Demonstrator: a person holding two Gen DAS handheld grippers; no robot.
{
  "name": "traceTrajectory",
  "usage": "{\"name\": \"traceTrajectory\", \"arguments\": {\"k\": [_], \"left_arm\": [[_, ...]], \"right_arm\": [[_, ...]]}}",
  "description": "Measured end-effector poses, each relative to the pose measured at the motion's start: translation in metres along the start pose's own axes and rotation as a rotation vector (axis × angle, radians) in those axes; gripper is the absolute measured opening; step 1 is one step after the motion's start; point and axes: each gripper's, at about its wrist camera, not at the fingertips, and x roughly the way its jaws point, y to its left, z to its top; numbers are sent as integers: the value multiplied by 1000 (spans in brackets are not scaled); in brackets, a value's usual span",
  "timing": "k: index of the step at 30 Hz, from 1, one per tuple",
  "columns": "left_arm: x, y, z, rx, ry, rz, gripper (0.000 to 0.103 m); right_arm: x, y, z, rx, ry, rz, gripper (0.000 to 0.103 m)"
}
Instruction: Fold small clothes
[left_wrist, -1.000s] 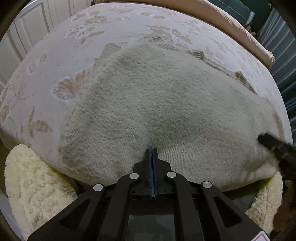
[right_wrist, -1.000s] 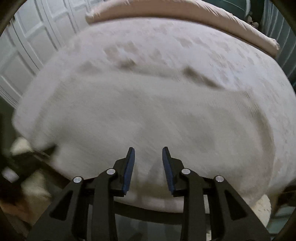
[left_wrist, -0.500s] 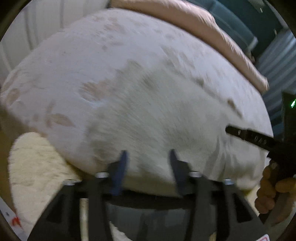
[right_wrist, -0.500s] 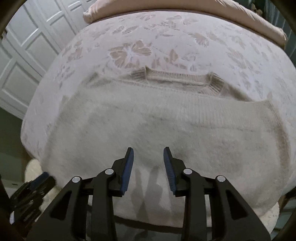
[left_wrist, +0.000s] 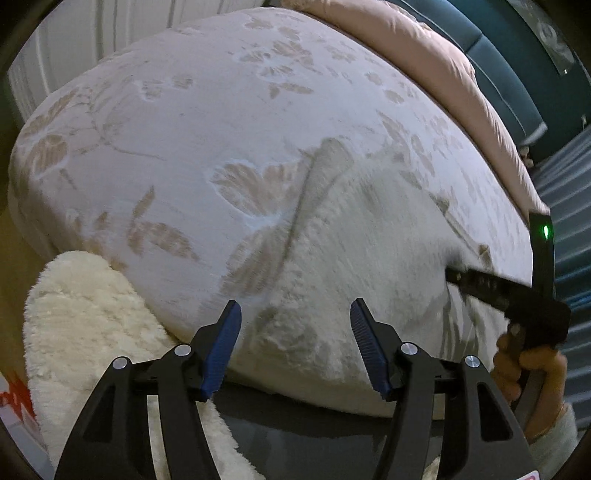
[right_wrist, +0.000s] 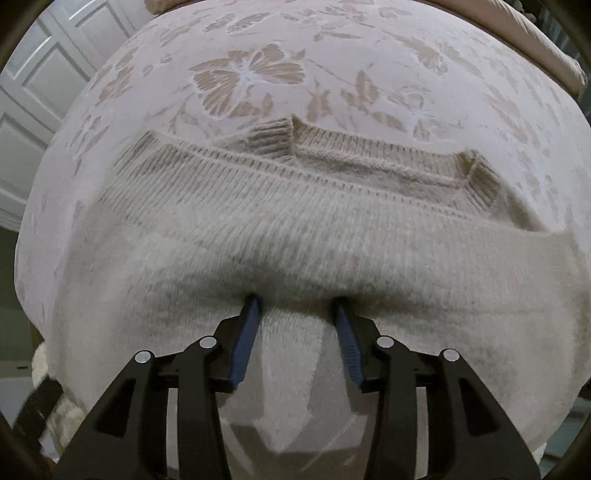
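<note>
Left gripper (left_wrist: 295, 321) released, jaws spread wide above the near edge of the cream knit sweater (left_wrist: 369, 251), nothing between them; right gripper (right_wrist: 295, 306) jaws just opened further, tips pressed into a sweater fold with a ridge of knit between them, pads not clamping; sweater lies flat on the floral-covered bed (right_wrist: 258, 74); fluffy rug (left_wrist: 85, 317) below bed edge.
</note>
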Motion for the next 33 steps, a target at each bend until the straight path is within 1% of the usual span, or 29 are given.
{"name": "traceTrajectory", "arguments": {"k": [2,4,5,7,9,10,13,15,17,19,20,25,27,30,32,33], "left_arm": [[6,-5,-2,18,13,10,59],[13,-8,-4,26,26,27,65],[16,-7,-3,21,31,34,66],[19,-3,-2,3,41,34,66],[21,2,-1,-17,49,48,66],[22,4,0,-20,51,53,66],[26,4,1,-8,53,76,66],[32,-1,2,7,65,94,66],[37,-6,1,17,72,106,66],[41,-11,1,33,75,120,67],[43,-14,2,45,72,134,68],[50,-17,3,48,69,161,76],[53,-18,4,41,71,167,79],[54,-19,6,34,74,174,79],[54,-24,9,48,74,146,64],[53,-29,10,70,74,127,46]], "right_arm": [[3,7,4,-20,-2,-31,44],[3,13,4,-50,-8,-61,44],[-2,13,3,-51,-14,-63,44],[-17,8,-2,-19,-39,-30,43],[-38,-1,-16,30,-75,43,43],[-45,-4,-23,39,-85,60,41],[-57,-16,-48,56,-85,73,41],[-50,-25,-62,63,-49,75,41],[-35,-32,-72,76,-15,67,42],[-29,-34,-75,76,-35,89,44],[-27,-33,-73,63,-37,85,45],[-19,-17,-69,-11,-54,23,53],[-18,-15,-70,-30,-69,7,54],[-19,-18,-73,-32,-87,18,55],[-20,-20,-73,-36,-95,31,55],[-21,-20,-74,-36,-101,38,55]]}}
